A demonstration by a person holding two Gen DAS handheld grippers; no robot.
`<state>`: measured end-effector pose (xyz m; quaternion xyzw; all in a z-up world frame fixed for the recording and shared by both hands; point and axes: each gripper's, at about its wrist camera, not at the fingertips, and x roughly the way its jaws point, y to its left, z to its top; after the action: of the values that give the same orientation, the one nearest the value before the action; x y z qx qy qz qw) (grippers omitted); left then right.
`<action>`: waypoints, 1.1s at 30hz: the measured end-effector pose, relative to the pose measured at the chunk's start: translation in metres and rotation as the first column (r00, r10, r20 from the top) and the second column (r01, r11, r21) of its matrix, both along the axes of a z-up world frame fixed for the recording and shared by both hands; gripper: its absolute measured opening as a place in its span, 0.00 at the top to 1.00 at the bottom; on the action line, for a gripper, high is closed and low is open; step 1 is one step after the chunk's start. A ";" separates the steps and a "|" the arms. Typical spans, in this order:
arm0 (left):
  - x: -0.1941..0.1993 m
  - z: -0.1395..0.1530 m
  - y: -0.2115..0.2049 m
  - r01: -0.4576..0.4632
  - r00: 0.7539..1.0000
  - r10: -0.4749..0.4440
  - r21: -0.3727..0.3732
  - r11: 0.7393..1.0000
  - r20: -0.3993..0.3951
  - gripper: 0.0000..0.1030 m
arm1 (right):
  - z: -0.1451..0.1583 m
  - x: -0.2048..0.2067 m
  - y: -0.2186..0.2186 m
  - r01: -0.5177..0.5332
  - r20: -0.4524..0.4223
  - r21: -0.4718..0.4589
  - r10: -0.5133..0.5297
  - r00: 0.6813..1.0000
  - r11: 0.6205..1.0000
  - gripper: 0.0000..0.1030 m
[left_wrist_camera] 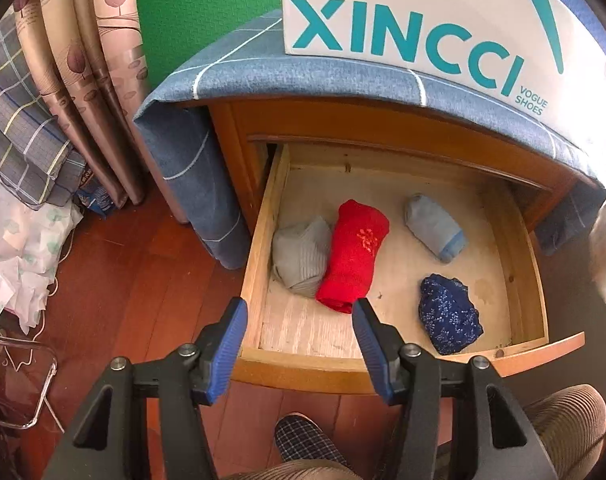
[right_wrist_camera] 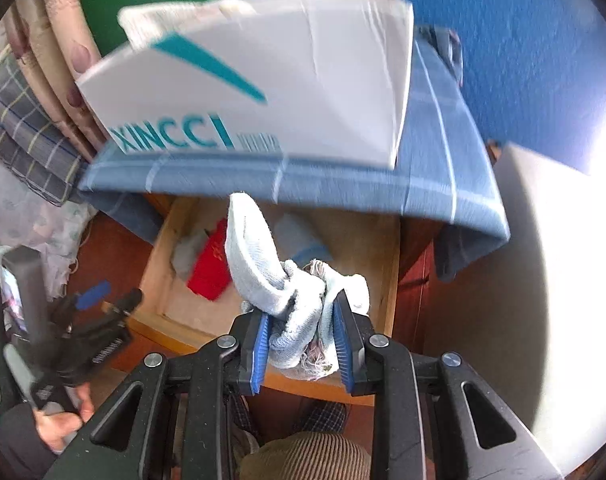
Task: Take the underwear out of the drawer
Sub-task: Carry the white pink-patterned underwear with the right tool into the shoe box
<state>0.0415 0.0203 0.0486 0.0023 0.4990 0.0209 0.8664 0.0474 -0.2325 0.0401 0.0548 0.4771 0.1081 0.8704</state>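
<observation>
The wooden drawer [left_wrist_camera: 259, 240] stands pulled open. In it lie a grey roll [left_wrist_camera: 301, 254], a red roll [left_wrist_camera: 353, 254], a light blue roll [left_wrist_camera: 435, 226] and a dark blue patterned bundle [left_wrist_camera: 449, 314]. My left gripper [left_wrist_camera: 299, 334] is open and empty above the drawer's front left corner. My right gripper [right_wrist_camera: 303, 342] is shut on pale blue-white underwear [right_wrist_camera: 299, 300], held up above the drawer [right_wrist_camera: 391, 256]. The left gripper also shows in the right wrist view [right_wrist_camera: 107, 296], at the left.
A white XINCCI shoe box [left_wrist_camera: 423, 20] sits on the blue checked cloth [left_wrist_camera: 239, 64] that covers the cabinet top. Curtains [left_wrist_camera: 91, 60] and folded bedding [left_wrist_camera: 19, 128] stand at the left. A slipper [left_wrist_camera: 303, 440] and my knees lie below on the red wooden floor [left_wrist_camera: 143, 280].
</observation>
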 end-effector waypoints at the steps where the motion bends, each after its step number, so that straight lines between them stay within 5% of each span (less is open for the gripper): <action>1: 0.000 0.000 0.000 0.006 1.000 -0.006 -0.004 1.000 0.001 0.46 | 0.009 -0.001 -0.001 -0.001 0.012 0.003 0.001 1.000 1.000 0.75; 12: -0.001 -0.001 0.007 -0.026 0.999 0.026 -0.012 1.000 0.018 0.46 | 0.114 0.012 -0.015 0.000 0.182 0.040 -0.007 0.983 0.999 0.75; 19: -0.003 0.000 0.006 -0.020 0.999 0.021 -0.008 1.000 0.030 0.46 | 0.165 0.062 -0.008 0.049 0.269 0.015 -0.051 0.962 0.999 0.74; 33: -0.003 0.000 0.018 -0.040 0.998 0.044 -0.095 0.995 0.044 0.46 | 0.110 0.144 0.016 0.090 0.100 -0.070 -0.083 0.992 0.993 0.72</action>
<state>0.0387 0.0382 0.0487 -0.0496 0.4793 0.0155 0.8761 0.1916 -0.2165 0.1499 0.0375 0.4354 0.0550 0.8978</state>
